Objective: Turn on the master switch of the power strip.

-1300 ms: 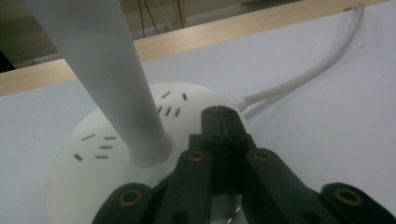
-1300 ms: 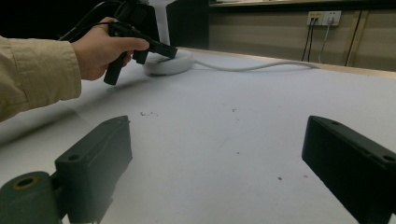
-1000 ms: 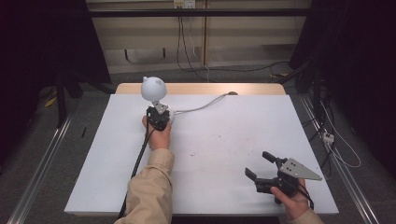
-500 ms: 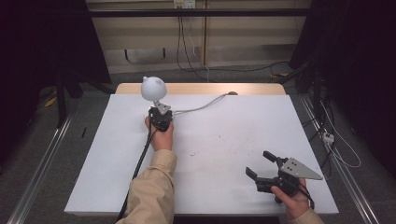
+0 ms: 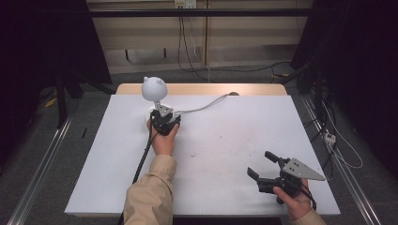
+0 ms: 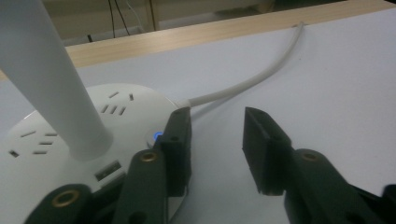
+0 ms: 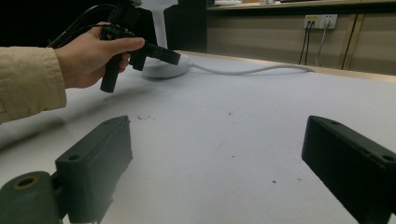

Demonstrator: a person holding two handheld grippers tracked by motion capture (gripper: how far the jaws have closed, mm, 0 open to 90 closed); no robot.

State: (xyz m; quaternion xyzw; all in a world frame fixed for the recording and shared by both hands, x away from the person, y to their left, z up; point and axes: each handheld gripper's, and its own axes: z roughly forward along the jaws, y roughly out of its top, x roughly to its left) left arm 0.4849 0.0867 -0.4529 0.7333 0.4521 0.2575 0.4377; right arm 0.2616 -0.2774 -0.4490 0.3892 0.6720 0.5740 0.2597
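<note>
Between the black jaws of the left gripper (image 6: 215,144) lies bare table, no object; they stand a moderate gap apart and have just been opening. One jaw sits at the edge of the round white base (image 6: 70,135) of a lamp, right by a small blue light (image 6: 158,136) glowing on the base's rim, while the other jaw is over the white tabletop (image 6: 336,79). Socket slots mark the top of the base, and the lamp's white stem (image 6: 51,84) rises from it, leaning off the upper left of the left gripper view. A pale cord (image 6: 252,77) leaves the base just past the jaws and curves away toward the wooden strip at the table's far edge.

From the high view, the left gripper (image 5: 164,119) is at the near side of the lamp base, under the lamp's round white head (image 5: 154,88), with the person's left hand (image 5: 163,140) and a tan sleeve (image 5: 149,197) behind it.

Near the table's front right corner, well apart from the lamp, the right gripper (image 5: 264,165) is held in the right hand (image 5: 295,204) with its jaws spread wide and nothing between them; in the right gripper view they frame only white tabletop, with the lamp base (image 7: 163,69) far off
</note>
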